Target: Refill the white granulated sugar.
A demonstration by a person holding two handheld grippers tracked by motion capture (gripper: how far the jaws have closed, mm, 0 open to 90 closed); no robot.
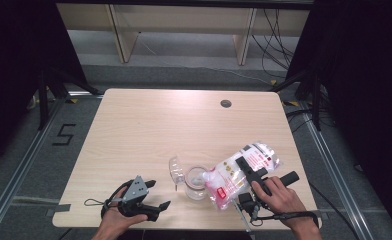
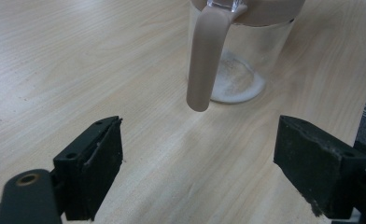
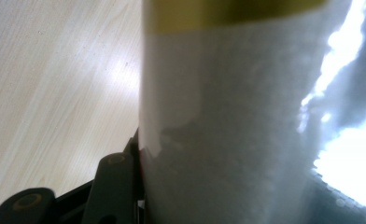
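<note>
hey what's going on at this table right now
A person is pouring white grains from a clear plastic bag with red print into a clear glass jar near the front edge of the light wooden table. The right gripper is clamped on the tilted bag, whose mouth is at the jar's rim. The left gripper rests open beside the jar, holding nothing. A thin white layer covers the jar's bottom.

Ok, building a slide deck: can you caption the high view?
Right gripper tilts a bag of white grains over a glass jar; left gripper rests open beside it.
</note>
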